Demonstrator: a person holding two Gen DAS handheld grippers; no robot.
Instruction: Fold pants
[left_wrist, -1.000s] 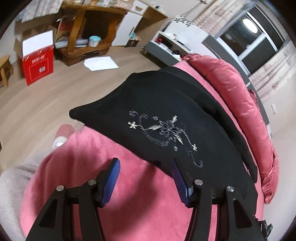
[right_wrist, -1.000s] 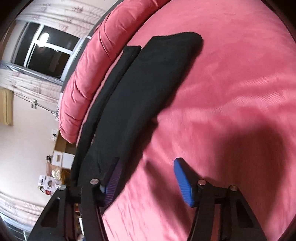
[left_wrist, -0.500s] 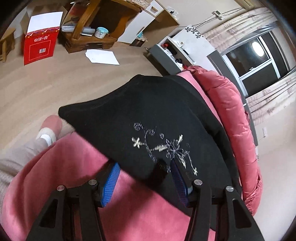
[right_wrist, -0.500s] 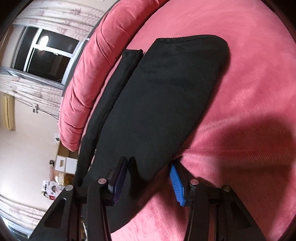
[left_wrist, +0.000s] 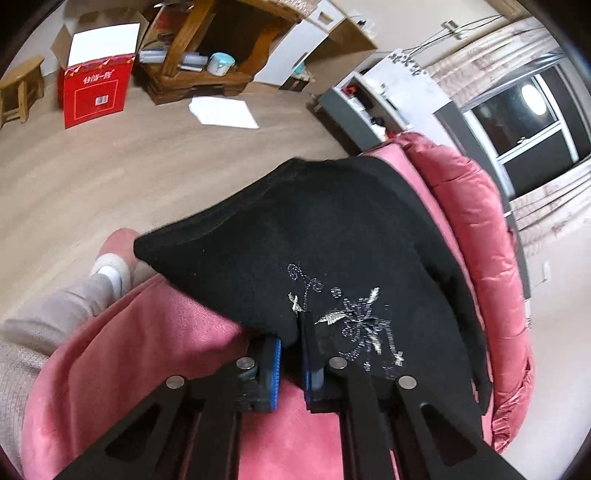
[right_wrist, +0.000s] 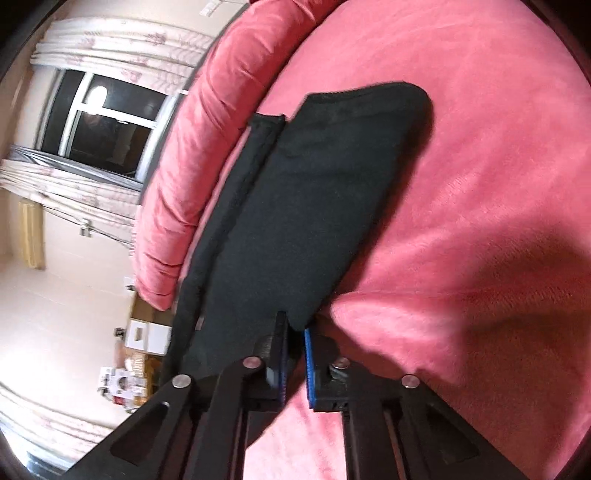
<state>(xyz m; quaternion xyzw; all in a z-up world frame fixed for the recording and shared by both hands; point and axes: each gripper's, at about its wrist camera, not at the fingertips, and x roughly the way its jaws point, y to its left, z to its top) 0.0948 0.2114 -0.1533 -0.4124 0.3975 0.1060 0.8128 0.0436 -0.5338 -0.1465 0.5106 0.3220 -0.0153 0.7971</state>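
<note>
The black pants (left_wrist: 332, 236) are soft and a bit fuzzy. They lie flat on a pink bed (left_wrist: 122, 347) with a plushy cover. Silver thread makes a swirly flower (left_wrist: 354, 321) on the cloth near the waist. The leg end (right_wrist: 369, 110) is rounded and lies out on the pink cover.

The left gripper (left_wrist: 291, 354) has just closed its jaws, and its blue ribbed pads pinch the near edge of the pants by the flower. The right gripper (right_wrist: 295, 343) has just closed too and pinches the near edge of the pants.

A puffy pink cushion (left_wrist: 476, 229) runs along the far side of the bed.

On the wood floor (left_wrist: 110, 170) stands a red box (left_wrist: 94, 92) with its flaps open; I cannot tell what is inside. White paper (left_wrist: 221, 112) lies near a wooden shelf (left_wrist: 207, 55). A dark window (right_wrist: 107, 122) has pale curtains.
</note>
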